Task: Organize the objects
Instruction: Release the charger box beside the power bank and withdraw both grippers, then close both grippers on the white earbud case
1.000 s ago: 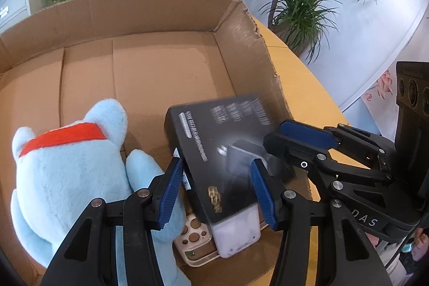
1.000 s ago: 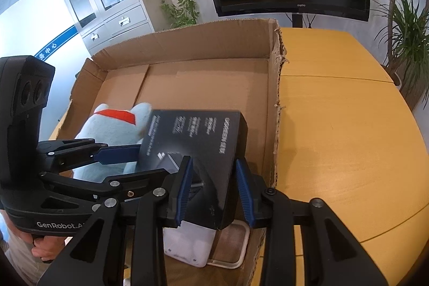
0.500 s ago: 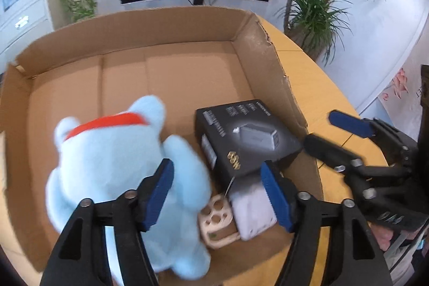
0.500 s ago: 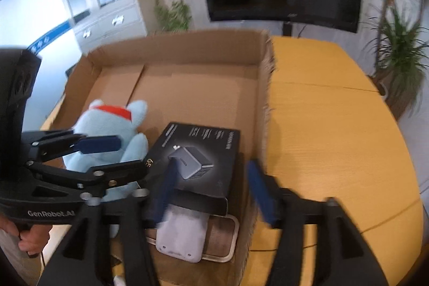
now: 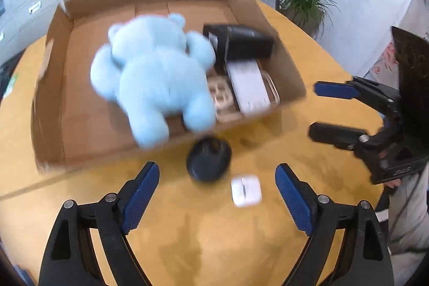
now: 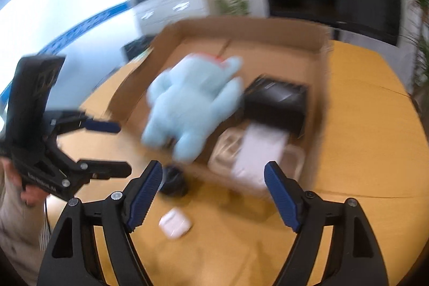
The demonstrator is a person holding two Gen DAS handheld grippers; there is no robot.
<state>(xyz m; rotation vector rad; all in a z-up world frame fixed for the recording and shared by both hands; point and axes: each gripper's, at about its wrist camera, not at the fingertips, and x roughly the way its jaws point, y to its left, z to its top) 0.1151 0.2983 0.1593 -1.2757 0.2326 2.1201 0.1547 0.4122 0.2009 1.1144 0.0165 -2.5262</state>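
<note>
since both the left gripper [image 5: 217,195] & right gripper [image 6: 213,190] are opening w/ nothing held, a rushed grab could knock the white earbud case [image 5: 246,191] away imo.

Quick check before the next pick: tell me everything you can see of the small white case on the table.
The small white case is a rounded, glossy, plastic-looking box with a thin dark seam across it; whether that seam is a lid line is too blurred to tell. It lies flat on the yellow-brown wooden table, outside the cardboard box, close beside the round black object, with a sliver of table showing between them. Neither gripper touches it. In the right wrist view it sits low and left.
</note>
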